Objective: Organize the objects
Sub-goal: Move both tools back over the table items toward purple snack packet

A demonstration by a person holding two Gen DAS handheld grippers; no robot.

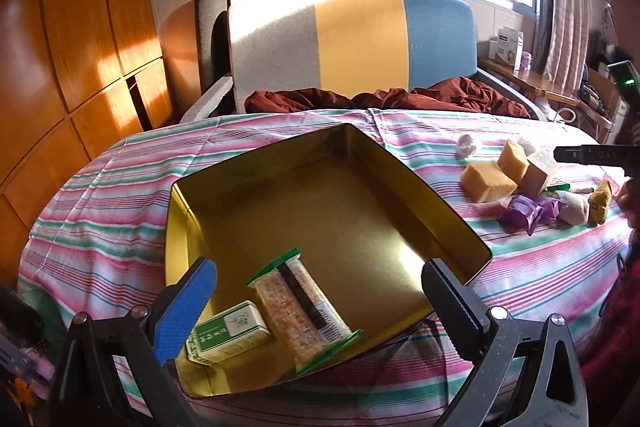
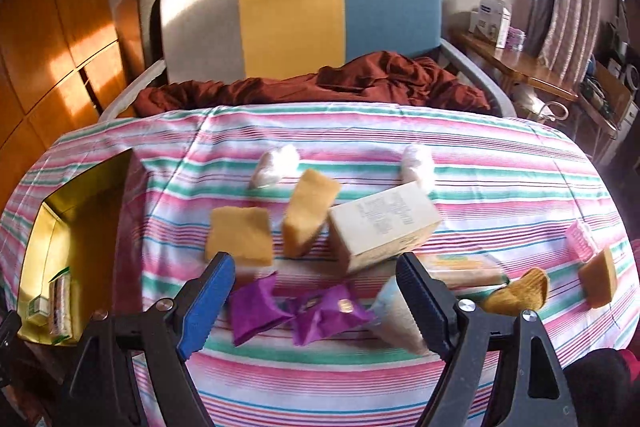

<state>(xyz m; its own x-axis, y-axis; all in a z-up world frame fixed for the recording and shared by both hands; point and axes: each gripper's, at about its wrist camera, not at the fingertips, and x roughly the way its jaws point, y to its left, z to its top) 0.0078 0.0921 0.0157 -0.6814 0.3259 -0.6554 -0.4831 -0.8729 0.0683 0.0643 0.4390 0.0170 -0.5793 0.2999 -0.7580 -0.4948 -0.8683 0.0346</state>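
A gold tin box (image 1: 400, 183) lies open on the striped cloth; it also shows at the left of the right wrist view (image 2: 60, 203). Inside it lie a green-edged snack pack (image 1: 304, 307) and a small green-and-white box (image 1: 228, 337). My left gripper (image 1: 320, 303) is open and empty over the tin's near corner. My right gripper (image 2: 312, 291) is open and empty, above two purple wrapped sweets (image 2: 256, 307) (image 2: 332, 311). Beyond them lie two yellow sponge blocks (image 2: 240, 235) (image 2: 308, 211) and a cream carton (image 2: 384, 223).
More items lie to the right: a white sock (image 2: 396, 315), a brown toy (image 2: 520, 291), a pink item (image 2: 580, 243), another yellow block (image 2: 600, 283), two white wrapped pieces (image 2: 276, 163) (image 2: 416, 159). A red blanket (image 2: 320, 83) and striped headboard (image 2: 296, 11) stand behind.
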